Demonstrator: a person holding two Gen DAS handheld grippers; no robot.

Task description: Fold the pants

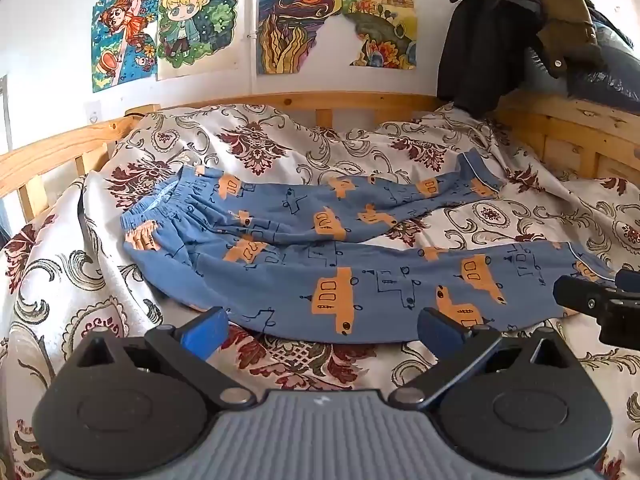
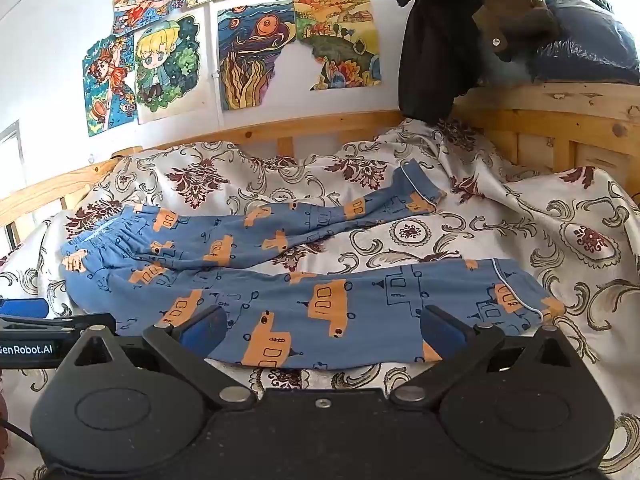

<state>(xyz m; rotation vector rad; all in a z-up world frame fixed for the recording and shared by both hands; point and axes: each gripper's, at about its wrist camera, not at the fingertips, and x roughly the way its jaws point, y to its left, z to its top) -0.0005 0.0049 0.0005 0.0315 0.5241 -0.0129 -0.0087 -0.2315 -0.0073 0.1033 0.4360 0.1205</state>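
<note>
Blue pants [image 1: 320, 248] [image 2: 304, 280] with orange vehicle prints lie spread on the bed, waistband at the left and both legs running apart to the right. My left gripper [image 1: 322, 330] hovers open over the near edge of the front leg, nothing between its blue pads. My right gripper [image 2: 322, 330] also stands open above the front leg, closer to its cuff [image 2: 520, 292]. The right gripper's tip [image 1: 592, 300] shows at the right edge of the left wrist view. The left gripper's side [image 2: 48, 332] shows at the left edge of the right wrist view.
A floral bedspread [image 1: 500, 216] [image 2: 520, 224] covers the bed inside a wooden frame [image 1: 320, 102] [image 2: 320, 124]. Dark clothes [image 1: 492, 32] [image 2: 440, 40] hang over the right corner rail. Drawings [image 1: 192, 24] [image 2: 256, 56] are taped to the white wall behind.
</note>
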